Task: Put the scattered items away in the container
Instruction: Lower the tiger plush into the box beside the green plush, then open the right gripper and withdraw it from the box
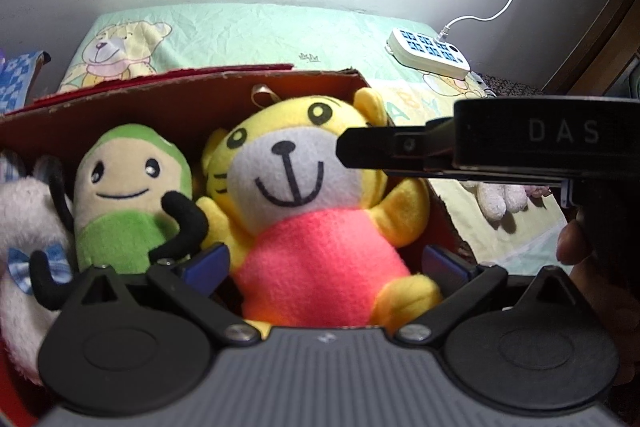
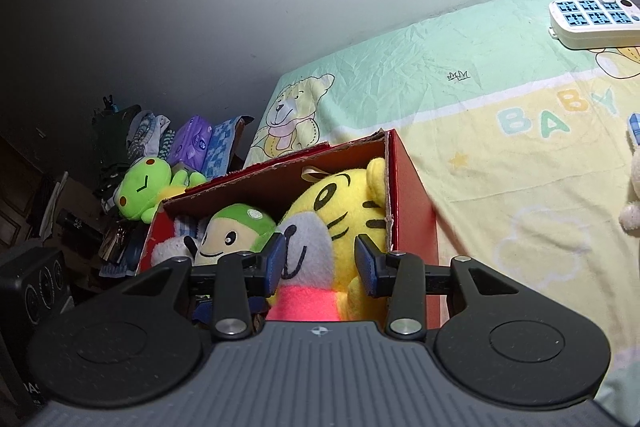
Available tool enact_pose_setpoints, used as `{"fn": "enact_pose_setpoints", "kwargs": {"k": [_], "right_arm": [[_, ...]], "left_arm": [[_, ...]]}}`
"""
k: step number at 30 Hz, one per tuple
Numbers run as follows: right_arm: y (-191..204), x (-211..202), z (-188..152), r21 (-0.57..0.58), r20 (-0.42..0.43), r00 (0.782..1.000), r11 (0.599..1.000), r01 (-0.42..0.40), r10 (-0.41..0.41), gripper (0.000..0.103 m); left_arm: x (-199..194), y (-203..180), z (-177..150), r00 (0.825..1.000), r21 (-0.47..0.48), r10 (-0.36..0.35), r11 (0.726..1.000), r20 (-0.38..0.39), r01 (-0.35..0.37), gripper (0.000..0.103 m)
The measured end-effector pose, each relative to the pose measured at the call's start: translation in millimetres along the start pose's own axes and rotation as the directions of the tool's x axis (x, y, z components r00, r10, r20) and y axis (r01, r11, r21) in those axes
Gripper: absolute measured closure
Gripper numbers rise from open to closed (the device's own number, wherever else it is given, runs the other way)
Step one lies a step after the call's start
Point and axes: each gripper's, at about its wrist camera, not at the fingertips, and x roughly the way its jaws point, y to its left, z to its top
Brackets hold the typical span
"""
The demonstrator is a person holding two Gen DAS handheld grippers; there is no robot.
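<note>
A red cardboard box (image 1: 172, 95) (image 2: 412, 203) stands on the bed. In it lie a yellow tiger plush in a pink shirt (image 1: 304, 195) (image 2: 344, 211), a green plush (image 1: 128, 195) (image 2: 236, 227) and a white plush with a blue bow (image 1: 24, 227). My left gripper (image 1: 328, 263) is open, its jaws wide on either side of the tiger's body. My right gripper (image 2: 320, 263) is open around the tiger's face, over the box's near edge; it also shows in the left wrist view (image 1: 400, 147). A white plush (image 1: 500, 203) (image 2: 632, 199) lies on the bed, right of the box.
A white power strip (image 1: 432, 51) (image 2: 592, 23) with a cable lies at the far right of the bed. A green frog plush (image 2: 140, 191) and a pile of clothes and packets (image 2: 176, 143) sit left of the bed. The grey wall is behind.
</note>
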Motion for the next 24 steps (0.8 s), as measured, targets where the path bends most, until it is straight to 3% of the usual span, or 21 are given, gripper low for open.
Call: {"fn": "enact_pose_setpoints", "kwargs": {"k": [24], "right_arm": [[16.8, -34.4, -32.8, -0.031, 0.075, 0.994, 0.996, 0.080, -0.078, 0.060]], "left_arm": [[-38.1, -14.3, -14.3, 0.981, 0.003, 0.189, 0.982, 0.050, -0.190, 0.001]]}}
